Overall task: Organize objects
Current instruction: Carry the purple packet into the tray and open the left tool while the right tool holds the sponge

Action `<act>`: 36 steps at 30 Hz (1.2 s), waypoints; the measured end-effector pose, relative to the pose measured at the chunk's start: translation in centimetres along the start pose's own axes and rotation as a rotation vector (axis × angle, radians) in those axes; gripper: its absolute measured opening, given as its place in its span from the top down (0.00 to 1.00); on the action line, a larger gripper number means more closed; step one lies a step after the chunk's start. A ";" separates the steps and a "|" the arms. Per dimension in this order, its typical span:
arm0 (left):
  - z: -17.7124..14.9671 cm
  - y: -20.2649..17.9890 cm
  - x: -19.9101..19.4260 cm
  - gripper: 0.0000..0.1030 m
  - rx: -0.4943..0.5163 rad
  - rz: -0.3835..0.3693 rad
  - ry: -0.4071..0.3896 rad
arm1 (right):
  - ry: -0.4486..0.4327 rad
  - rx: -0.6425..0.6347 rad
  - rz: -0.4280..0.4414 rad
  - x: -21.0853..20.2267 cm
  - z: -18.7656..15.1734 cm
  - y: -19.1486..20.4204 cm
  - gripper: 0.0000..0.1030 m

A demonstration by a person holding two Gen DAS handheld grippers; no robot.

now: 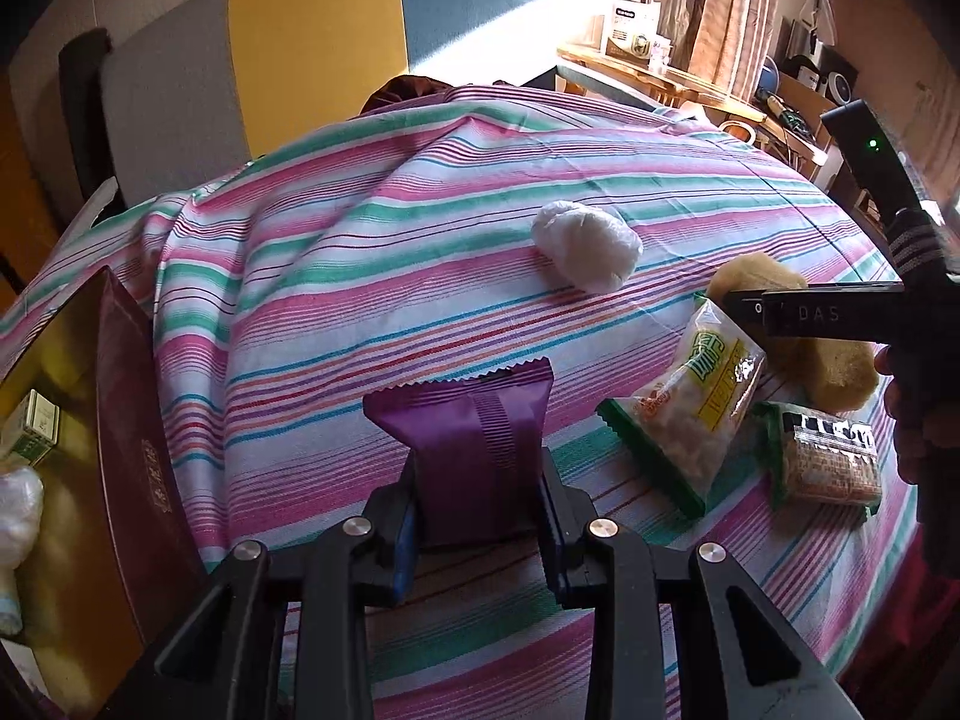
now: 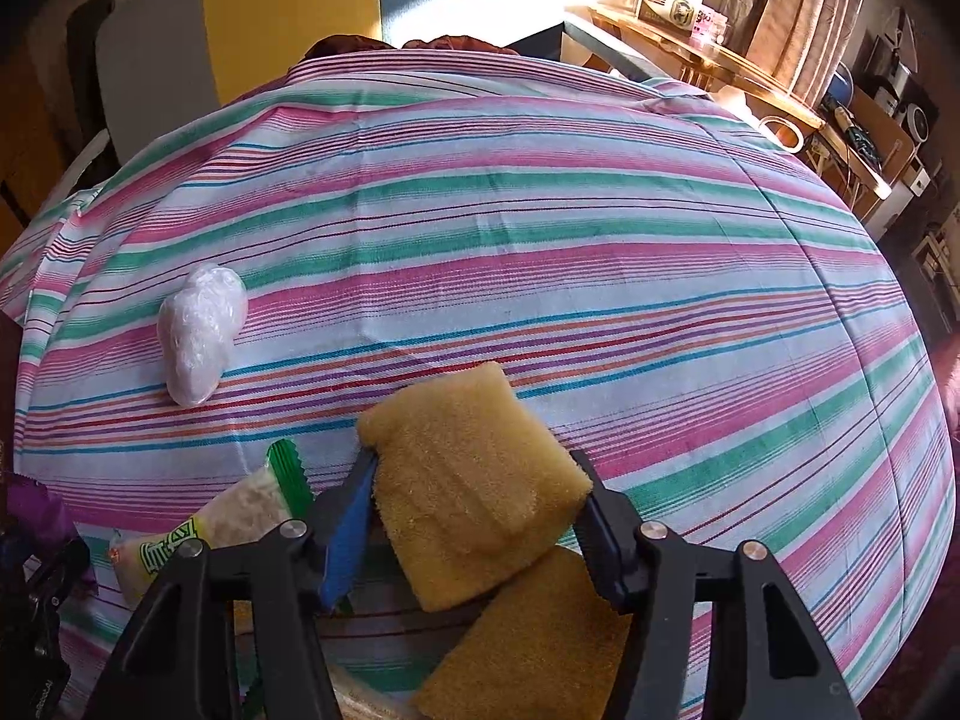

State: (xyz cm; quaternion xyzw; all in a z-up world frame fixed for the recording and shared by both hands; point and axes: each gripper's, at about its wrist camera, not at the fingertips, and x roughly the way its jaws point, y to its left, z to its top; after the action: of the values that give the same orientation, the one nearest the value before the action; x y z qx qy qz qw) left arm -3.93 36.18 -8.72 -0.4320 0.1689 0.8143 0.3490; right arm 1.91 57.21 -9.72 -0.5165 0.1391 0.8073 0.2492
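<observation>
My left gripper (image 1: 480,516) is shut on a purple snack packet (image 1: 471,438) and holds it upright over the striped tablecloth (image 1: 360,276). My right gripper (image 2: 477,510) is shut on a yellow sponge (image 2: 474,480), with a second yellow sponge (image 2: 534,630) lying under it. In the left wrist view the right gripper (image 1: 744,306) is at the right, over the sponges (image 1: 834,372). A green-edged snack bag (image 1: 696,414) and a second green snack pack (image 1: 828,462) lie beside them. A white wrapped bundle (image 1: 585,252) lies farther back; it also shows in the right wrist view (image 2: 201,333).
A dark red box with a gold inside (image 1: 129,420) stands open at the left, holding a small green-white carton (image 1: 33,429) and white wrapped items (image 1: 18,510). A grey, yellow and blue sofa (image 1: 312,42) is behind the table. A cluttered wooden shelf (image 1: 678,81) stands at the back right.
</observation>
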 end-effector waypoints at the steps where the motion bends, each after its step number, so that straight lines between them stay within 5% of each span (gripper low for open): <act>1: 0.0 0.1 -0.3 0.68 -0.001 0.003 -0.005 | 0.000 -0.002 -0.002 0.0 0.0 0.0 0.40; 24: -1.3 1.6 -11.1 0.68 -0.013 0.068 -0.195 | -0.025 -0.010 -0.034 0.5 0.0 0.5 0.40; 36: -4.8 8.8 -13.5 0.68 -0.156 0.134 -0.180 | -0.061 -0.023 -0.081 0.5 -0.2 1.0 0.41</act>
State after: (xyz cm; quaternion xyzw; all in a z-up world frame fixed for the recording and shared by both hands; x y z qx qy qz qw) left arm -2.22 21.53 -0.61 -0.3709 0.1015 0.8819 0.2727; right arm 1.33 56.45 -10.24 -0.4997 0.1014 0.8135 0.2797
